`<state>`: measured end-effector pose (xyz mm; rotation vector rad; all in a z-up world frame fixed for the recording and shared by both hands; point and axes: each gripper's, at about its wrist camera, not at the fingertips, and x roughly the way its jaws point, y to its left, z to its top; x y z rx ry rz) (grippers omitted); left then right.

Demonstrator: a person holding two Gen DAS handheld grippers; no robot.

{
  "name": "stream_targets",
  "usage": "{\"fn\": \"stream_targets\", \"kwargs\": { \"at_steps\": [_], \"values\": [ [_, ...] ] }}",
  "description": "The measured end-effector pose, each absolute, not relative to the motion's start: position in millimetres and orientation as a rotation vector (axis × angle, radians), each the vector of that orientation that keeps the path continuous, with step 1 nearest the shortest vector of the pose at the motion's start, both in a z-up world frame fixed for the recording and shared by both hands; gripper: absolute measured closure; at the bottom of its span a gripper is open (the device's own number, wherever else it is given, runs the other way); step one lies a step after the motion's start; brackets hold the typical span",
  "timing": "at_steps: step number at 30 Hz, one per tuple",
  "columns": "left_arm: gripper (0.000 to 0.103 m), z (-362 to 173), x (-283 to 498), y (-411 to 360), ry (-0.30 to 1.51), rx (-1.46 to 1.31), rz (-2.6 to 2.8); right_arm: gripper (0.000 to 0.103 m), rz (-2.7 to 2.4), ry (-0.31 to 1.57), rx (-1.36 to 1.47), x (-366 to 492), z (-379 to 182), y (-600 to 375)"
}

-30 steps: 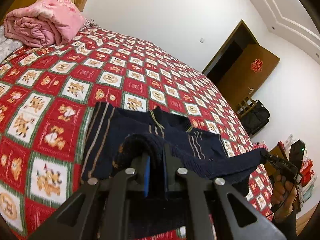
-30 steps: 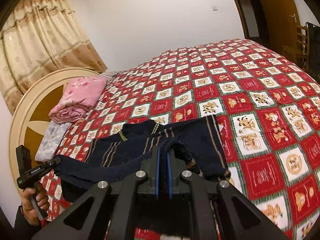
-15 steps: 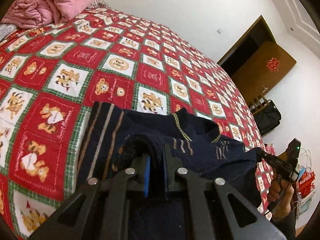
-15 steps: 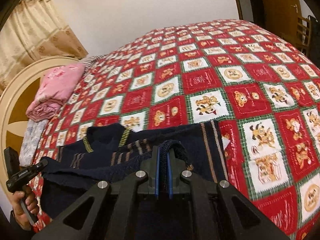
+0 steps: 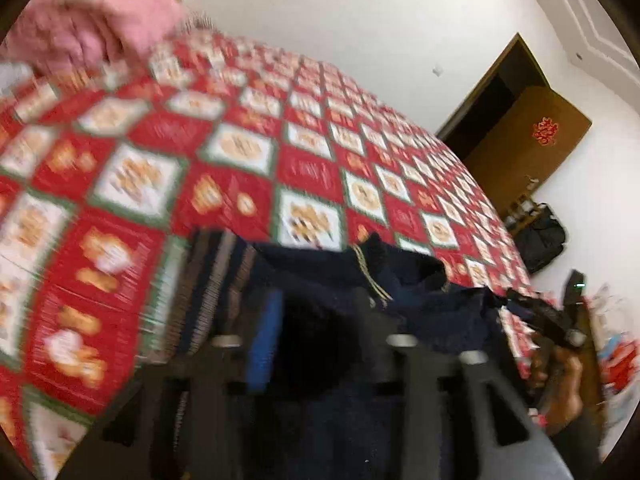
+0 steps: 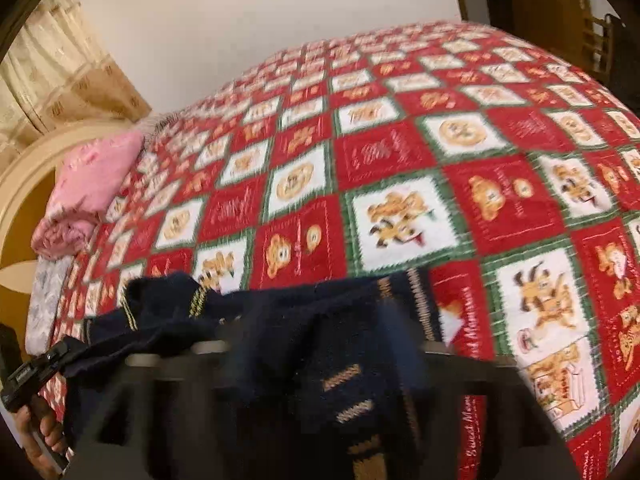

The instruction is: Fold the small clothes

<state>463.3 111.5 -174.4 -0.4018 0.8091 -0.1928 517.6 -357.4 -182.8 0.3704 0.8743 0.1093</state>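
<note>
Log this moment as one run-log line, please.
step: fold release | left gripper: jaws just opening, navy sweater between | right gripper: jaws just opening | sweater: on red checked blanket

Both grippers angle downward over the dark sweater (image 6: 280, 340). The left gripper (image 5: 320, 340) has just been opening, its jaws now parted, sweater fabric between them. The right gripper (image 6: 316, 348) has likewise been opening; blur hides its fingertips, apparently draped by the sweater.
</note>
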Motion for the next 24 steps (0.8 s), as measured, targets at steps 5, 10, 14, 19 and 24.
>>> {"fn": "stream_targets", "kwargs": {
  "at_steps": [5,10,14,19,24],
  "values": [
    [0.034,-154,434,116,0.734,-0.331,-0.152,0.031,0.114,0.865,0.317,482,-169,-358],
    [0.034,-167,398,103,0.775,-0.24,-0.144,0.031,0.162,0.91,0.28,427,-170,-349],
    [0.034,-190,376,106,0.832,-0.234,-0.129,0.031,0.179,0.937,0.274,386,-173,-351],
    [0.038,-222,368,111,0.937,-0.252,-0.071,0.039,0.169,0.952,0.179,356,-173,-340],
    [0.038,-230,355,103,0.95,-0.18,-0.047,0.039,0.119,1.031,0.078,348,-193,-327]
  ]
}}
